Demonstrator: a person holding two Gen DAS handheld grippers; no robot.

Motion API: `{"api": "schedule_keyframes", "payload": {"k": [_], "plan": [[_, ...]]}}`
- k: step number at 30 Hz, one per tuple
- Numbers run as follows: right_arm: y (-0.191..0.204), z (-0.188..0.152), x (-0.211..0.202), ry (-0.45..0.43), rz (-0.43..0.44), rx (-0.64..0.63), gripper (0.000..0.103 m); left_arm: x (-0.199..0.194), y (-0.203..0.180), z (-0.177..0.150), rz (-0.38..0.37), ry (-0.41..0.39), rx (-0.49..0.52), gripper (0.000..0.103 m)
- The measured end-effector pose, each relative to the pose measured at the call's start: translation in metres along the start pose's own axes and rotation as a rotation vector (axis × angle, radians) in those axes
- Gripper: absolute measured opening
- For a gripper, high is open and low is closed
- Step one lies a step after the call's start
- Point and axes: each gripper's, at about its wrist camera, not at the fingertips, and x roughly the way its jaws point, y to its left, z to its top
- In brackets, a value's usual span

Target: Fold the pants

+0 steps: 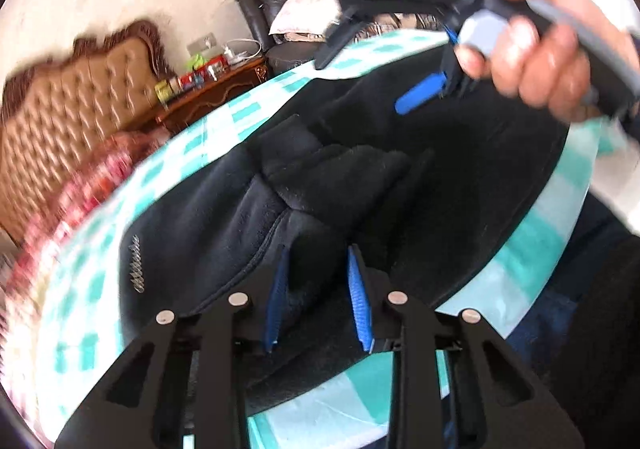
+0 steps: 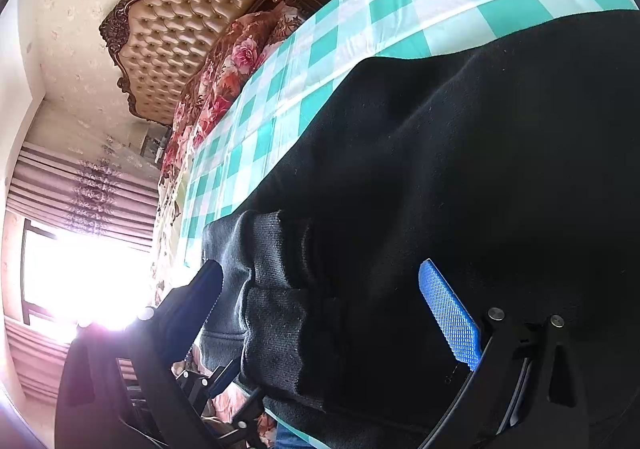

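Observation:
Dark navy pants [image 1: 460, 177] lie bunched on a table with a teal-and-white checked cloth [image 1: 224, 121]. Silver lettering shows near their left edge. My left gripper [image 1: 318, 257] sits at the near edge, its blue pads [image 1: 276, 301] shut on a raised fold of the fabric. A hand [image 1: 532, 49] holds my right gripper [image 1: 360, 85] over the far side of the pants, fingers wide apart. In the right wrist view the right gripper [image 2: 320, 269] is open. Its fingers straddle the ribbed cuffs [image 2: 276, 289] of the pants [image 2: 480, 153], and its blue pad [image 2: 448, 313] faces bare.
Beyond the checked table [image 2: 400, 5] stands a tufted headboard [image 2: 180, 29] with a floral quilt [image 2: 224, 77]. A wooden side table [image 1: 212, 89] carries small items, next to a black leather chair [image 1: 256, 9]. A bright window with curtains [image 2: 80, 281] is at left. The person's legs [image 1: 592, 289] are at the table's near edge.

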Motion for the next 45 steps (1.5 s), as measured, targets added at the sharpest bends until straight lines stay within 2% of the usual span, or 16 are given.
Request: {"api": "schedule_keyframes", "payload": {"k": [2,3,5,8,16,23,26,27,28,29,30,36,37,39,41,45], "plan": [[0.001,0.000,0.002,0.008,0.010,-0.002,0.096,0.004,0.001,0.002,0.003,0.011,-0.011,0.028],[0.001,-0.001,0.002,0.013,0.017,-0.001,0.096,0.005,0.001,0.004,0.000,0.004,-0.015,0.021],[0.002,-0.001,0.003,0.024,0.030,0.002,0.096,-0.004,0.004,0.009,0.014,-0.046,-0.033,0.016],[0.000,0.000,0.002,0.022,0.031,0.009,0.096,-0.024,0.016,0.015,-0.004,-0.108,-0.044,0.016],[0.014,0.004,0.019,0.061,0.006,-0.037,0.091,-0.009,0.001,-0.004,-0.065,-0.061,-0.006,0.016],[0.041,0.013,0.048,0.112,-0.082,-0.148,0.085,-0.007,0.003,-0.009,-0.088,-0.069,-0.035,0.016],[0.056,0.009,0.065,0.133,-0.193,-0.264,0.067,-0.006,0.009,-0.009,-0.104,-0.077,-0.070,0.020],[0.061,0.007,0.067,0.129,-0.229,-0.305,0.054,-0.008,0.011,-0.010,-0.109,-0.081,-0.080,0.024],[0.063,0.006,0.068,0.131,-0.231,-0.320,0.045,-0.012,0.012,-0.010,-0.124,-0.091,-0.090,0.028],[0.065,0.005,0.068,0.139,-0.219,-0.327,0.040,-0.017,0.012,-0.010,-0.140,-0.106,-0.087,0.038],[0.066,0.005,0.067,0.137,-0.225,-0.334,0.037,-0.021,0.008,-0.010,-0.135,-0.119,-0.072,0.043],[0.068,0.001,0.063,0.119,-0.243,-0.367,0.021,-0.008,-0.020,-0.011,-0.019,-0.060,0.066,0.043],[0.070,0.002,0.061,0.116,-0.242,-0.373,0.017,-0.005,-0.022,-0.011,0.019,-0.054,0.077,0.040],[0.077,0.005,0.059,0.106,-0.242,-0.385,0.015,-0.003,-0.020,-0.007,0.036,-0.053,0.068,0.025],[0.085,0.006,0.053,0.086,-0.238,-0.400,0.014,-0.007,-0.019,-0.002,0.079,-0.078,0.080,0.019],[0.100,0.010,0.029,0.008,-0.219,-0.438,0.014,-0.016,-0.014,0.013,0.093,-0.127,0.074,0.018]]}}
